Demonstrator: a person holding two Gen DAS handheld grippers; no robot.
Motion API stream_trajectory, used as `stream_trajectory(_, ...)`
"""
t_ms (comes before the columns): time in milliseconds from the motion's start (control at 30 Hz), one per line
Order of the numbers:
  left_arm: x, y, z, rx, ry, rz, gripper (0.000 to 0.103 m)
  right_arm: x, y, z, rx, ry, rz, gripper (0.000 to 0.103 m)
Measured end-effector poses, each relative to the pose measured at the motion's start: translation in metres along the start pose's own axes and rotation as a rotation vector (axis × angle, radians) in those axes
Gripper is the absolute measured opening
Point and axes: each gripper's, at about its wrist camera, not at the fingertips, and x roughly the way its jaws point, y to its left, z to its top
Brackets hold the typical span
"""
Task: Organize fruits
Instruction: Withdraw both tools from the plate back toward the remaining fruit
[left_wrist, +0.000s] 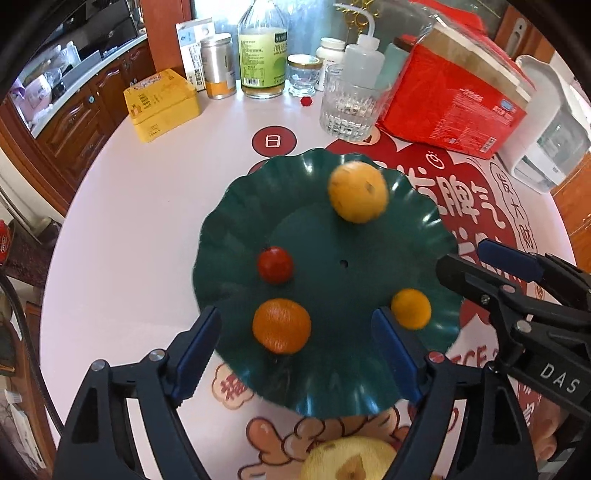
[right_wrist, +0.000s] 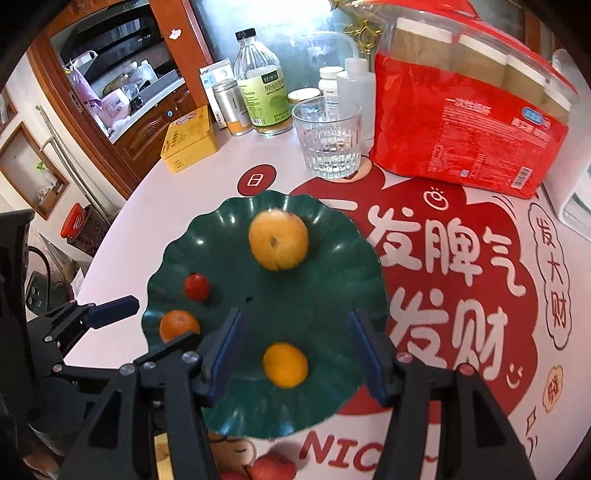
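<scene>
The scalloped plate (left_wrist: 321, 376) is dark green. On it sit a yellow-orange fruit (left_wrist: 357, 192) at 12 o'clock, a red tomato (left_wrist: 275, 264) at 9, a deep orange tangerine (left_wrist: 281, 325) at 7 and a yellow-orange one (left_wrist: 411, 308) at 4. The desk (left_wrist: 147, 236) is white with red cartoon print.

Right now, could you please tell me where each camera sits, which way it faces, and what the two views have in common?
Left wrist: sits on the left gripper, looks down over the green plate toward the bottles; its own open fingers show, with the right gripper at right.
Right wrist: sits on the right gripper, looks down the same way; its own open fingers show, with the left gripper at left.
Shared: plate, four fruits, glass, red bag.
</scene>
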Motion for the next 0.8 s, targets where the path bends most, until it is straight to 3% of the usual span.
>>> stream_trajectory(300, -0.065, 0.0, -0.026, 0.008, -0.083, -0.019, 0.09, -0.064, 0.004, -0.029, 0.0, -0.087, 0.025, 0.07)
stream_trajectory(800, -0.156, -0.014, -0.092, 0.057, -0.201, -0.031, 0.092, -0.167, 0.025, -0.099, -0.014, -0.217, 0.009, 0.077)
